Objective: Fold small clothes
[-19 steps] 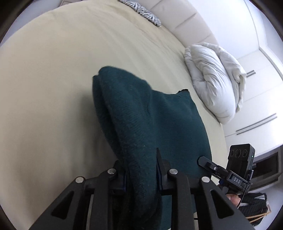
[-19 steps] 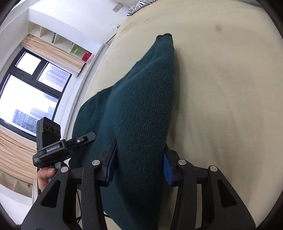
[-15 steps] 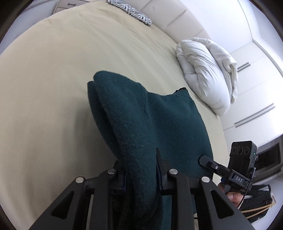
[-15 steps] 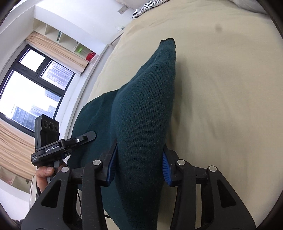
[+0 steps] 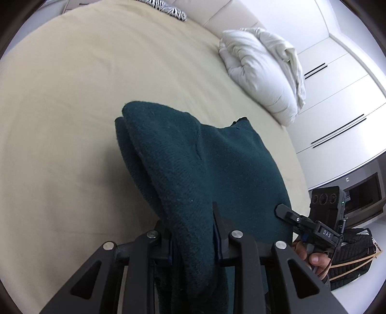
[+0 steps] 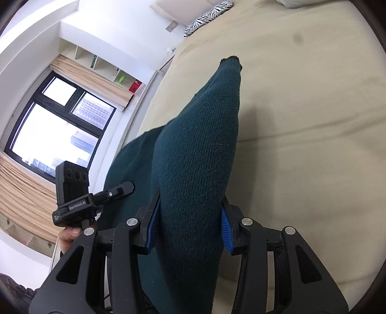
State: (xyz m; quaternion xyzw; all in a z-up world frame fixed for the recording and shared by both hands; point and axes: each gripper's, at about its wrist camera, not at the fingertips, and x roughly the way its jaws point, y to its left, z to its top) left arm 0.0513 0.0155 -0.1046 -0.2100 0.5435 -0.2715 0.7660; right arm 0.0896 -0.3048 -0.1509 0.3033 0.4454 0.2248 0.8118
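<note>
A dark teal knitted garment [image 5: 193,169] hangs between both grippers above the beige bed [image 5: 72,84]. My left gripper [image 5: 193,231] is shut on a thick bunch of its fabric. My right gripper [image 6: 190,217] is shut on another bunch of the same garment [image 6: 200,149], whose far end tapers to a point over the bed [image 6: 301,120]. The right gripper also shows at the lower right of the left wrist view [image 5: 289,217], and the left gripper at the lower left of the right wrist view [image 6: 120,188].
A white crumpled duvet [image 5: 263,70] lies at the bed's far right, and a zebra-print pillow [image 5: 164,7] at the head. White wardrobe doors [image 5: 337,96] stand to the right. A window [image 6: 53,125] with curtains is on the left side.
Both grippers have lifted and tipped slightly with the garment still held. More of the room beyond the bed has come into view, and the garment's far end sits lower in both views.
</note>
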